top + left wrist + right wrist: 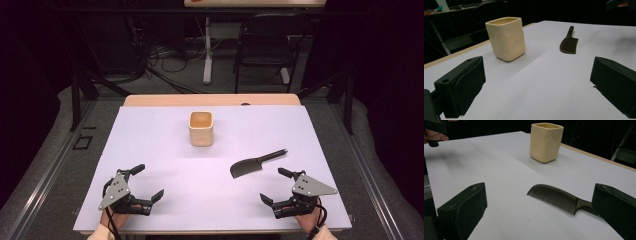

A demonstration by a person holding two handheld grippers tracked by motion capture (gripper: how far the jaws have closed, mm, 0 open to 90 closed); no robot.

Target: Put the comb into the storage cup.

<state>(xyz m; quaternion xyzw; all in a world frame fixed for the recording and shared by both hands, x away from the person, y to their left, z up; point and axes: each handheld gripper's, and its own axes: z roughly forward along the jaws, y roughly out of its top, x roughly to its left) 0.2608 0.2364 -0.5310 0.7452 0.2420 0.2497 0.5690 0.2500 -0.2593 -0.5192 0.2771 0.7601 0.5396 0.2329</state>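
Both grippers, left gripper [142,185] and right gripper [275,186], hold fingers wide, empty. Ahead of them on the white counter [165,150]: black comb [252,165], cream cup [201,128]. Dark room behind.

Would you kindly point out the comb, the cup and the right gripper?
comb [556,198]: right gripper view, on its teeth.
cup [201,131]: high view, on its front wall.
right gripper [274,185]: high view, midway between its fingertips.

High view: above near edge of table [150,210], looks forward and down, far off. Left gripper view: low over near left corner, faces cup [506,38]. Right gripper view: low over near right corner, close to comb [556,198]. All share cup, comb.
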